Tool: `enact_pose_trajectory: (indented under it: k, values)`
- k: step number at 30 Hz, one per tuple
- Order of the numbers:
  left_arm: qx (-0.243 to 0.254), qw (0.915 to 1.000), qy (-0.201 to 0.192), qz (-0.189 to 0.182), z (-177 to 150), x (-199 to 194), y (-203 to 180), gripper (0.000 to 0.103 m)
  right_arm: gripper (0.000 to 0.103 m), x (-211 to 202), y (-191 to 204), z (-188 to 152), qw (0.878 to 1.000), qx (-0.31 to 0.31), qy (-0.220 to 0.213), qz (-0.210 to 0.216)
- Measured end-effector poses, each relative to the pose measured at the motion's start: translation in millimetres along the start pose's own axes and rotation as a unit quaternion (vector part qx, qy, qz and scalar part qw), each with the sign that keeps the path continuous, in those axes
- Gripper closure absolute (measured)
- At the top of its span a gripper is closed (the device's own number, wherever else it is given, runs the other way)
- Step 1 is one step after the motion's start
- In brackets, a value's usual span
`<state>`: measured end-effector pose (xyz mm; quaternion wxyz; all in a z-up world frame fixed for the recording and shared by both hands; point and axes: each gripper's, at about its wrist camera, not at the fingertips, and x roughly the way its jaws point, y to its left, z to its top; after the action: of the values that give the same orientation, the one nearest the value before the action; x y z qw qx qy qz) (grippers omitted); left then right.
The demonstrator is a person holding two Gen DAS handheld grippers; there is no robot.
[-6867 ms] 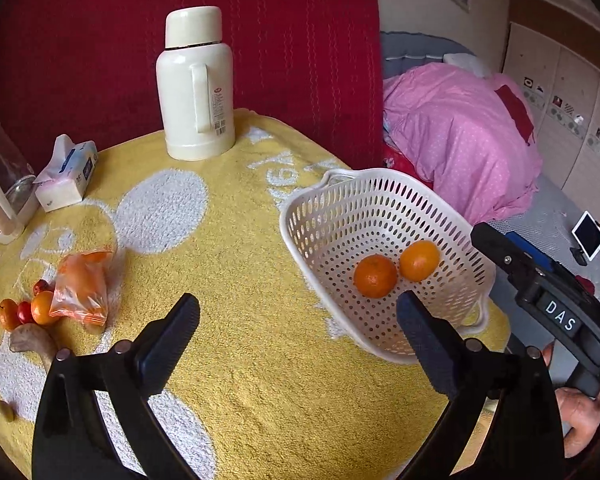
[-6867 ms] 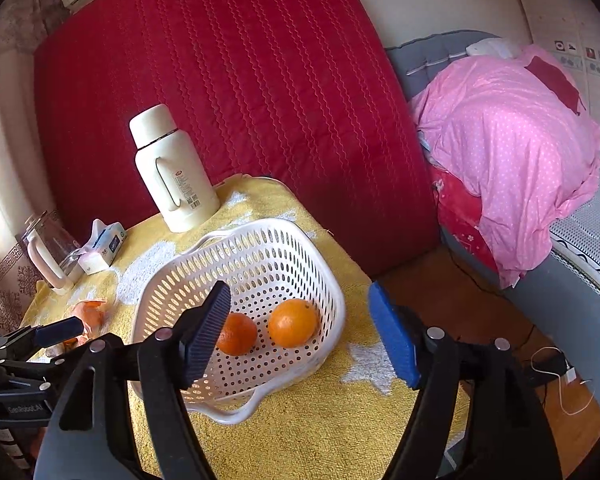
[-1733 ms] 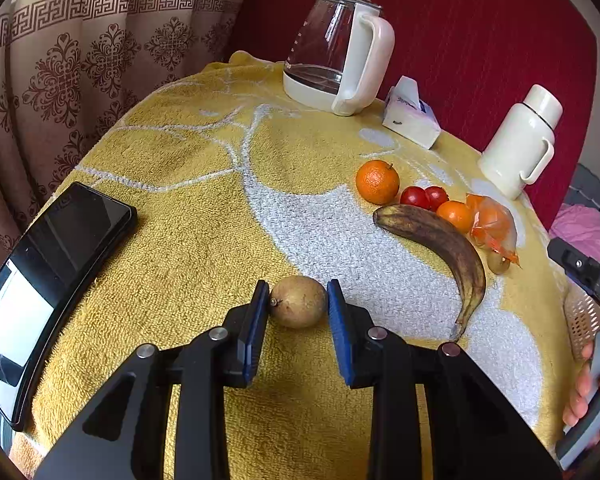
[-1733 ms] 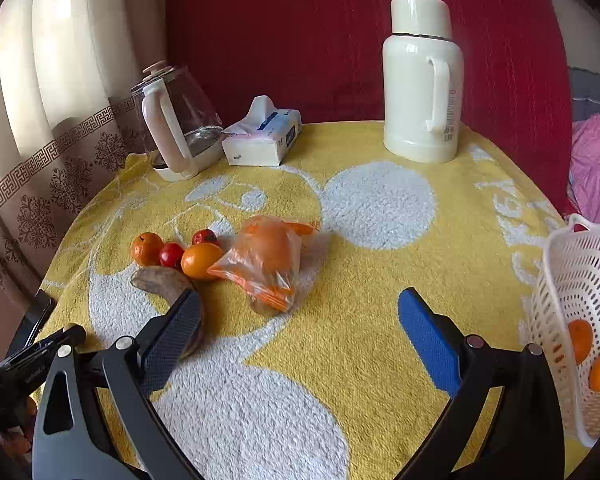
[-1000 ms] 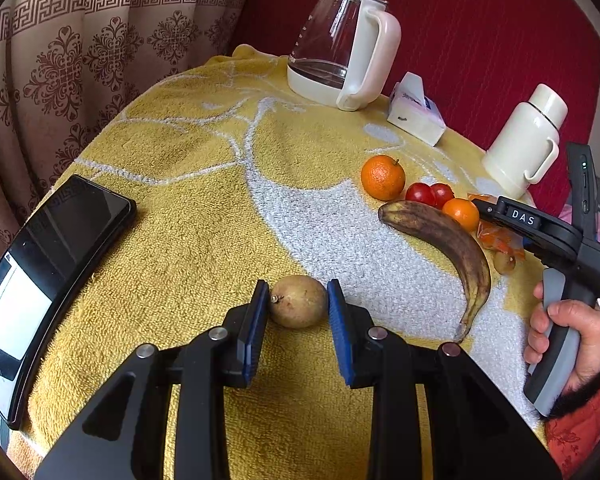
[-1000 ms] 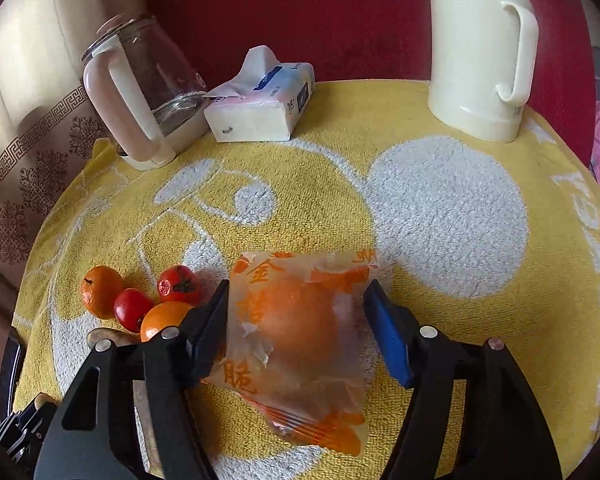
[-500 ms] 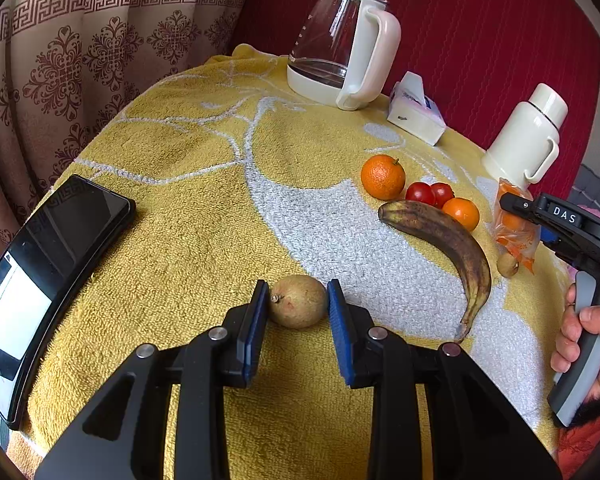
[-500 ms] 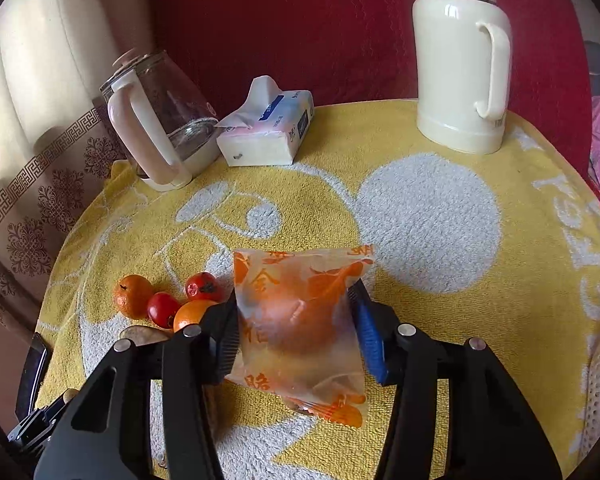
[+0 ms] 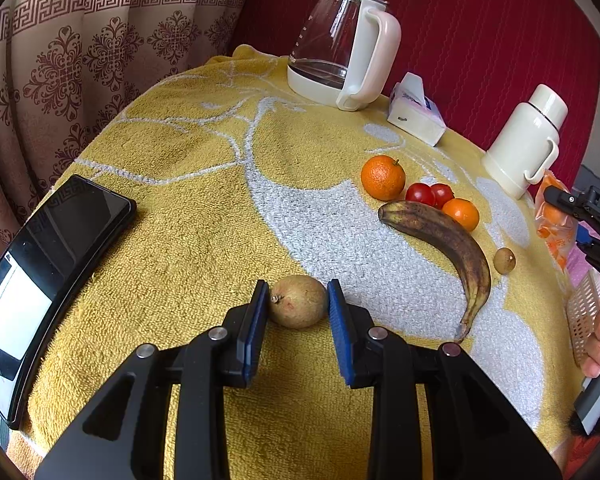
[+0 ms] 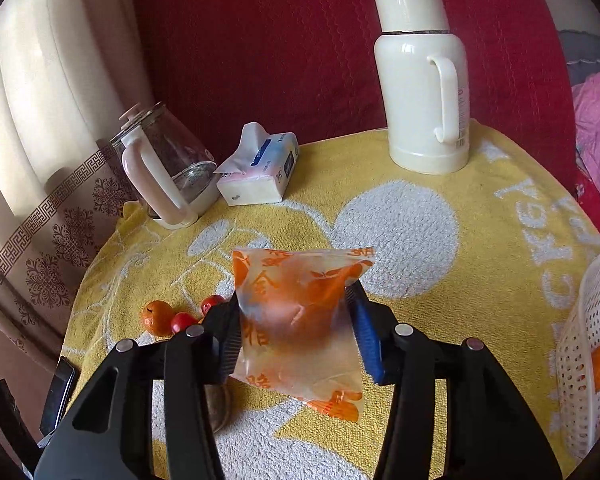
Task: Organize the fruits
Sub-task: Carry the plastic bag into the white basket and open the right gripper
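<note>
While draped in a yellow towel, desk (image 9: 188,184) carrying everything. Left of the banana (image 9: 440,236): black tablet (image 9: 48,280) at the near edge. Beyond the banana: glass kettle (image 9: 340,48), cream flask (image 9: 524,144). Right of the banana: white basket (image 10: 584,360) with oranges inside. Right gripper (image 10: 296,336), jaws just closed further, clenched on bagged orange (image 10: 296,320), lifted clear. Left gripper (image 9: 298,312) jaws clamped on brown fruit (image 9: 298,300), near side of the banana, resting on the towel.
</note>
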<state>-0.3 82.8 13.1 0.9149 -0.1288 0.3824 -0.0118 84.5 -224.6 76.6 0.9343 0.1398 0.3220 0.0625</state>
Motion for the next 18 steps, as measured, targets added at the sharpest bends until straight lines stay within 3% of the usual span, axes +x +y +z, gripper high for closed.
enact_pose_trajectory:
  k: [18]
  values:
    - [0.003,0.9998,-0.017,-0.005,1,-9,0,0.073,0.053,-70,-73,-7,0.996,0.052,-0.045,-0.058]
